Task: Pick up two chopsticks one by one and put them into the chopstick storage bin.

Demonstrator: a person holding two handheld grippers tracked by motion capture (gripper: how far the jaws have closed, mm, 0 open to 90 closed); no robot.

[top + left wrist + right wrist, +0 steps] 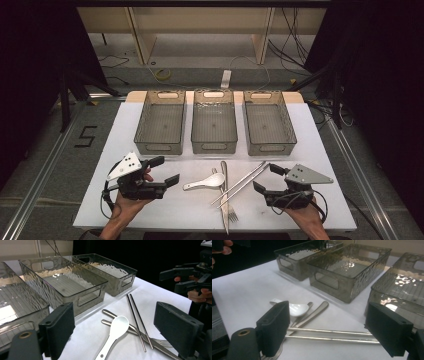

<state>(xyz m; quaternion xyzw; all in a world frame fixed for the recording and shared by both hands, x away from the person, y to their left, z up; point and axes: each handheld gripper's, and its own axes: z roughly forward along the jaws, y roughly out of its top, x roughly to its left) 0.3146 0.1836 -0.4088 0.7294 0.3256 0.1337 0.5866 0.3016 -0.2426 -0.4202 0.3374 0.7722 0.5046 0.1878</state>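
Two grippers, left (162, 171) and right (265, 177), hover with jaws spread and empty either side of the chopsticks (241, 181); the sticks slant toward the bins, the right gripper nearer.

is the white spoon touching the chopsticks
Apart. The high view shows bare white table between the white spoon and the chopsticks; the left gripper view shows the same gap beside the spoon's bowl.

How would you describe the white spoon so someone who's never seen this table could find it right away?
Start at the three clear bins along the white table's far side. Just in front of the middle bin lies a small heap of cutlery. The spoon sits at the heap's left edge, the lone white piece; everything else is bare metal.
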